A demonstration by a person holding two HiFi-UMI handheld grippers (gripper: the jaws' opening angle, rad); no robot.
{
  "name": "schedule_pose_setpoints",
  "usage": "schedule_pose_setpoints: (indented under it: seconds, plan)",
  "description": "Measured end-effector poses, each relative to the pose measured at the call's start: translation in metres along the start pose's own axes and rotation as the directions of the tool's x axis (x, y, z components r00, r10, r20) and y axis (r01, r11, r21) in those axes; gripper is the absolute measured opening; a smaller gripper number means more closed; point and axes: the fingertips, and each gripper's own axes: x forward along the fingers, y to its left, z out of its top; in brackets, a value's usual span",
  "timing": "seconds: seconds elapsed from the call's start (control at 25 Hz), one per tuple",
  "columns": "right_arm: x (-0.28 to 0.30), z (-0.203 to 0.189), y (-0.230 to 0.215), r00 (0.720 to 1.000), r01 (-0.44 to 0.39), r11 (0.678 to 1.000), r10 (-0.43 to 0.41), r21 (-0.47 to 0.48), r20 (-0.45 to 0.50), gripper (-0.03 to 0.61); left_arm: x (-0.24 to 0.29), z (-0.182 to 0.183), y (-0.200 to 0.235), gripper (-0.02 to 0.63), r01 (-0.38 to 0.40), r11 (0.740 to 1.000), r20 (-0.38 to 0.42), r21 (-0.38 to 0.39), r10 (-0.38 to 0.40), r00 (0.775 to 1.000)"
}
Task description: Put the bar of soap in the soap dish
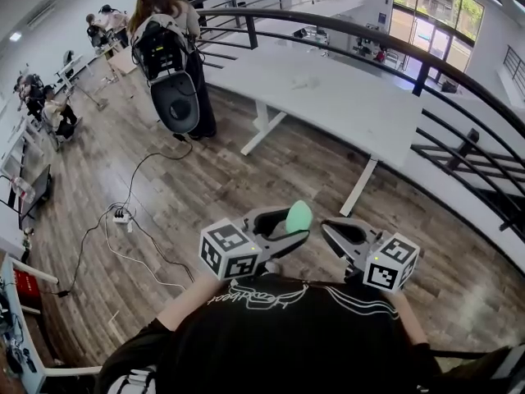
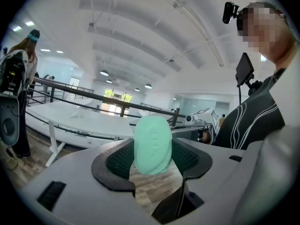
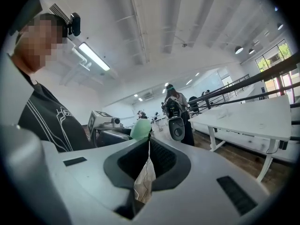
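Left gripper clamped wide on the soap, carrying it chest-high; right gripper pinched closed, empty; no dish in sight yet.

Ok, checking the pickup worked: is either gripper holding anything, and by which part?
Left gripper clamps the green soap bar across its lower half; right gripper is shut, empty.
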Motion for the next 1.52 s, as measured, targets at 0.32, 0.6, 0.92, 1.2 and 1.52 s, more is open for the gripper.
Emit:
schedule_pose_setpoints:
  seconds: [0.32,0.6,0.92,1.2,1.52]
  plan:
    - [-0.005,-0.001,-0.007,1.000,0.001,1.000,-0.002,0.021,0.015,0.017,0.007,-0.002,-0.001,0.253,0.003,1.000,-0.013,0.002,-0.003,1.000]
    - [0.005,-0.006,-0.025,1.000,0.005,0.999,-0.006,0.050,0.007,0.017,0.014,-0.008,0.017,0.253,-0.008,1.000,-0.028,-0.029,0.008,1.000]
    - [0.023,-0.007,-0.060,0.999,0.047,0.994,-0.048,0.101,0.011,0.017,0.023,-0.012,0.049,0.253,-0.002,0.998,-0.037,-0.055,0.000,0.999]
    - [0.062,-0.002,-0.103,0.998,0.058,0.991,-0.057,0.124,-0.008,0.017,0.038,-0.010,0.105,0.253,0.004,0.995,-0.038,-0.095,-0.008,0.999]
    - [0.141,0.023,-0.173,0.997,0.072,0.986,-0.066,0.149,-0.044,0.017,0.053,0.013,0.213,0.253,0.011,0.992,-0.049,-0.123,-0.017,0.999]
